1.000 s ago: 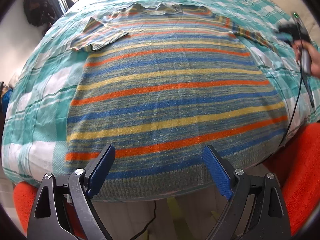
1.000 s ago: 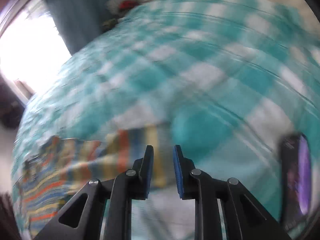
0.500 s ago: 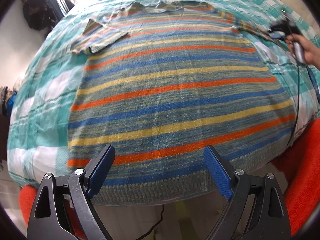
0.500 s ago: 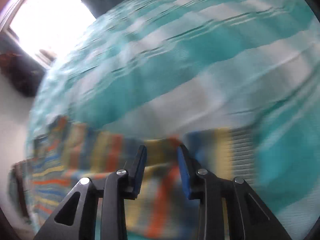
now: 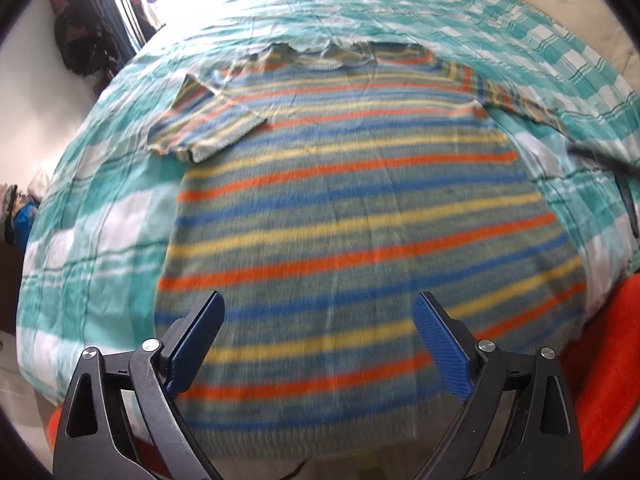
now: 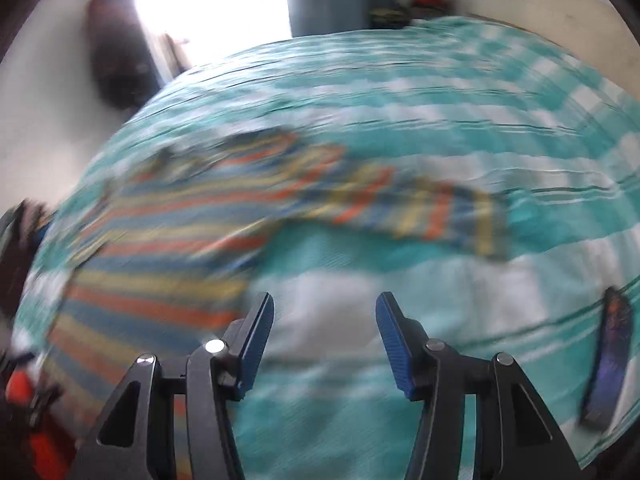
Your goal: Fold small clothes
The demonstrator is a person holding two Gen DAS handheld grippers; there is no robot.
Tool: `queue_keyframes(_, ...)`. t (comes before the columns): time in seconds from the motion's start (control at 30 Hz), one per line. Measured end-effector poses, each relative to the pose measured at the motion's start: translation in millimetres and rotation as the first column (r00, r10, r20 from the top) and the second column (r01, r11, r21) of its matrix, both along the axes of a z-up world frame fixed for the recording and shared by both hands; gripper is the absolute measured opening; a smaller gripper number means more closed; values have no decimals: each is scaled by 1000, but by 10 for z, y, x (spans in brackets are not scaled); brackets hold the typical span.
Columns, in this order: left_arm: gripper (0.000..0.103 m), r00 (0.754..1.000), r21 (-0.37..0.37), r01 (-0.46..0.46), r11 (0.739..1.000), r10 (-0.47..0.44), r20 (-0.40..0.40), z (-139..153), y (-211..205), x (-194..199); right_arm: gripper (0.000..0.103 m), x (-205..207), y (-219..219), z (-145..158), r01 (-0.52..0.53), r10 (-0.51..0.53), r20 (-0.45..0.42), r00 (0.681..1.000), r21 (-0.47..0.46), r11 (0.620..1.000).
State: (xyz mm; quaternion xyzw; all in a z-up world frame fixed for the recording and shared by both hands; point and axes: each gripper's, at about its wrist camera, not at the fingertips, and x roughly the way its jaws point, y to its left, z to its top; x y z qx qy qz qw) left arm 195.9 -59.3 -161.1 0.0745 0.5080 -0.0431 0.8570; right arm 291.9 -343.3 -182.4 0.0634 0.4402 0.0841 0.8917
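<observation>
A striped knit sweater (image 5: 352, 216), grey-green with orange, blue and yellow bands, lies flat on the bed with its hem nearest me. Its left sleeve (image 5: 204, 128) is folded in over the chest; its right sleeve (image 5: 520, 104) stretches out to the right. My left gripper (image 5: 318, 344) is open and empty, hovering over the hem. In the right wrist view, blurred, the sweater (image 6: 168, 248) lies at left with the outstretched sleeve (image 6: 420, 212) ahead. My right gripper (image 6: 324, 340) is open and empty, above bare bedsheet just short of the sleeve.
A teal and white checked bedsheet (image 5: 100, 216) covers the bed. A dark phone (image 6: 608, 356) lies on the sheet at the right. An orange cloth (image 5: 612, 360) hangs at the bed's near edge. Dark clothes (image 5: 84, 40) hang by the bright window at the back left.
My right gripper has opened wide and pulled back from the sleeve, which now lies stretched out on the sheet. My left gripper has moved forward over the hem, still open.
</observation>
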Motion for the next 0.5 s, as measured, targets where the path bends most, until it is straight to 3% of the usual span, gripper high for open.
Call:
queue_keyframes(0.1, 96, 998, 22, -23, 999, 24, -57, -224, 34, 70, 54, -403, 541, -125, -83, 83, -17, 996, 7, 997)
queue_keyframes(0.17, 94, 994, 7, -37, 999, 38, -104, -288, 109, 28, 63, -569, 788, -320, -125, 125, -52, 991, 1, 992)
queue_keyframes(0.23, 94, 993, -9, -29, 1000, 28, -111, -208, 176, -61, 63, -663, 929, -539, -146, 141, -111, 984, -38, 989)
queue_keyframes(0.3, 94, 995, -25, -8, 1000, 5, -99, -23, 272, -139, 64, -767, 1010, -592, -162, 154, -108, 982, -74, 984)
queue_keyframes(0.4, 94, 999, -56, 36, 998, -35, 5, 454, 449, -53, 69, -812, 1055, -590, -179, 171, -97, 981, -89, 980)
queue_keyframes(0.5, 96, 985, -48, 58, 997, -49, 164, 941, 577, 308, 70, -764, 1034, -631, -173, 165, -103, 981, -74, 982)
